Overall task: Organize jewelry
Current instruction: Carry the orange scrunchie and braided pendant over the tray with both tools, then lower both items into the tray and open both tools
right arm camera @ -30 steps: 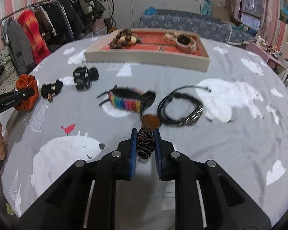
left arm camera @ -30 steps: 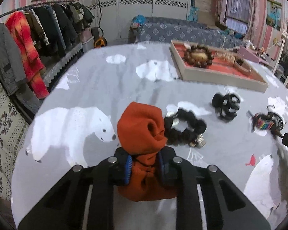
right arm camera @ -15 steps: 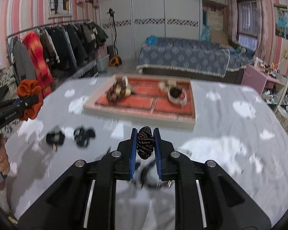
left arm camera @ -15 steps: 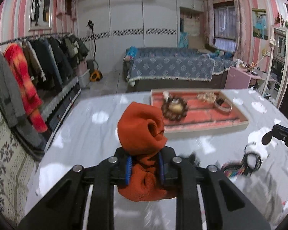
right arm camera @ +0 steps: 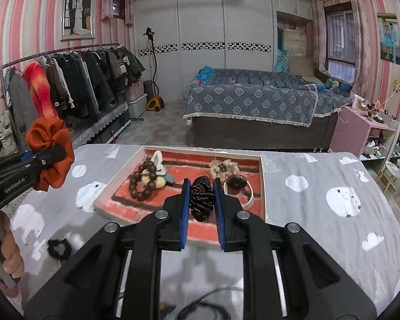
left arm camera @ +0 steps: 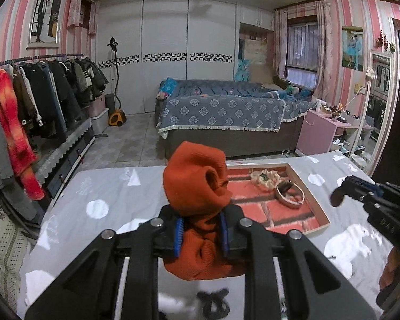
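My left gripper (left arm camera: 200, 229) is shut on an orange scrunchie (left arm camera: 197, 186) and holds it in the air over the table, near the tray's left side; it also shows in the right wrist view (right arm camera: 50, 152). My right gripper (right arm camera: 201, 200) is shut on a dark braided hair tie (right arm camera: 201, 200) above the front of the red-lined jewelry tray (right arm camera: 262, 186). The tray holds a brown bead bracelet (right arm camera: 142, 184), a cream scrunchie (right arm camera: 224, 168) and a white bangle (right arm camera: 249, 194). The tray shows in the left wrist view (left arm camera: 301, 186) too.
The table has a grey polar-bear cloth (right arm camera: 333, 200). A black scrunchie (right arm camera: 58, 248) lies at the front left, black cords (right arm camera: 208, 304) under my right gripper, a black hair clip (left arm camera: 213, 304) below my left. A bed (right arm camera: 253, 106) and clothes rack (right arm camera: 80, 80) stand beyond.
Both grippers rose off the table with their items and moved toward the tray. The right gripper now hovers over the tray's front part.
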The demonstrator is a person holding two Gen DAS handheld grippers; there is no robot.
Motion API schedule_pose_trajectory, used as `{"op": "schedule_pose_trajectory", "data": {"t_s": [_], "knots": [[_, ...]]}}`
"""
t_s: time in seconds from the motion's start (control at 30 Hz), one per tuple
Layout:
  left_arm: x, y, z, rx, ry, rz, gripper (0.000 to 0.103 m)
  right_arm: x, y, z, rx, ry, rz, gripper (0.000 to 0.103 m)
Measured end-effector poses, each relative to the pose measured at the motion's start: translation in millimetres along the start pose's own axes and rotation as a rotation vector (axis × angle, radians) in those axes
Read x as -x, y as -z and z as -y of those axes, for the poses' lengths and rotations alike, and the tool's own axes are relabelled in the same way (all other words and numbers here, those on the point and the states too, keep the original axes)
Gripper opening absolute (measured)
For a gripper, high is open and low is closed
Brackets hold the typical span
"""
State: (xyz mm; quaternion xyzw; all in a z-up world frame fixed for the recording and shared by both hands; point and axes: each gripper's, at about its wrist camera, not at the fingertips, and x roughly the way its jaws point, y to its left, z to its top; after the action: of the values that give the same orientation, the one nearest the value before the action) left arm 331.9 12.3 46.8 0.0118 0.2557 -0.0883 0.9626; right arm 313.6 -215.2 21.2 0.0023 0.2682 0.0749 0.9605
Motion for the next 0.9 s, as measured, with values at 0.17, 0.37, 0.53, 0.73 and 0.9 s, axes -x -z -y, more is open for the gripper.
{"op": "schedule_pose_trajectory", "data": {"t_s": [0.17, 0.37, 0.53, 0.73, 0.9], "knots": [[-43.7, -5.5, -0.3, 0.025, 0.009, -0.048, 0.022, -42.9, -4.2, 9.0, -0.007, 0.014, -0.046, 0.018], [-95.8, 3.9, -5.5, 0.060, 0.021, -0.143, 0.022, -87.3, 3.5, 15.2, 0.000, 0.041, -0.102, 0.018], [-124.9, 20.3, -2.6, 0.034, 0.013, -0.201, 0.022, -112.3, 16.2, 25.0, -0.002, 0.065, -0.143, 0.018], [-147.8, 36.1, -6.0, 0.030, 0.015, -0.274, 0.022, -129.0, 25.3, 34.8, -0.005, 0.092, -0.169, 0.018], [-159.1, 43.3, -14.3, 0.047, 0.023, -0.330, 0.022, -131.9, 28.6, 33.8, 0.009, 0.107, -0.183, 0.018]]}}
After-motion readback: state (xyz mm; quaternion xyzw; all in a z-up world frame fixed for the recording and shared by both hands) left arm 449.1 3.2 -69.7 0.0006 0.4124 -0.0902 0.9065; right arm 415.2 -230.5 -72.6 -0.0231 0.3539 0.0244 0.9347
